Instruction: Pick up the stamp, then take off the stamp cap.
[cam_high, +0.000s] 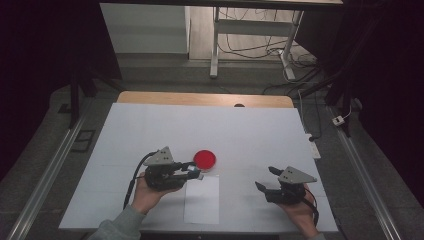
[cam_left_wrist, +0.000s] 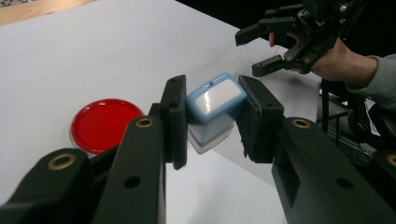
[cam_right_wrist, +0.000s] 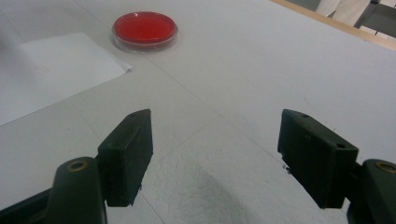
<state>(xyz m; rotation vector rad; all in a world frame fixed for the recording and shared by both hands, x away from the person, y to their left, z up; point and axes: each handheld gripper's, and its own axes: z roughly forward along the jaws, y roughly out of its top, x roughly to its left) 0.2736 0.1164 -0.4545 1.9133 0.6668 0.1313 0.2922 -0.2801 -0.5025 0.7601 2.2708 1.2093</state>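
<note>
So over on the left side, the left gripper (cam_high: 192, 170) is clamped on a little blue-topped stamp (cam_left_wrist: 214, 106), looks like a self-inking block with a pale blue cap and a clear-ish lower body. Both pads are pressed flat on its sides, one each, and the stamp sits tilted between them, its glossy top face up and angled toward the camera. Its lower end hangs right above the near corner of the white sheet of paper (cam_high: 202, 199), can't tell if it's actually touching.

Just beyond and a bit to the left of that claw's tips there's the red ink pad (cam_left_wrist: 103, 123), a round dish in a clear rim, flat on the white table cover (cam_high: 150, 125), close to the stamp but apart from it.

Moving right: the right gripper (cam_high: 266, 178) is well apart from the stamp, jaws spread wide with nothing between them, only bare table cover. From its own view the red pad sits far ahead and left, paper corner beside it.
</note>
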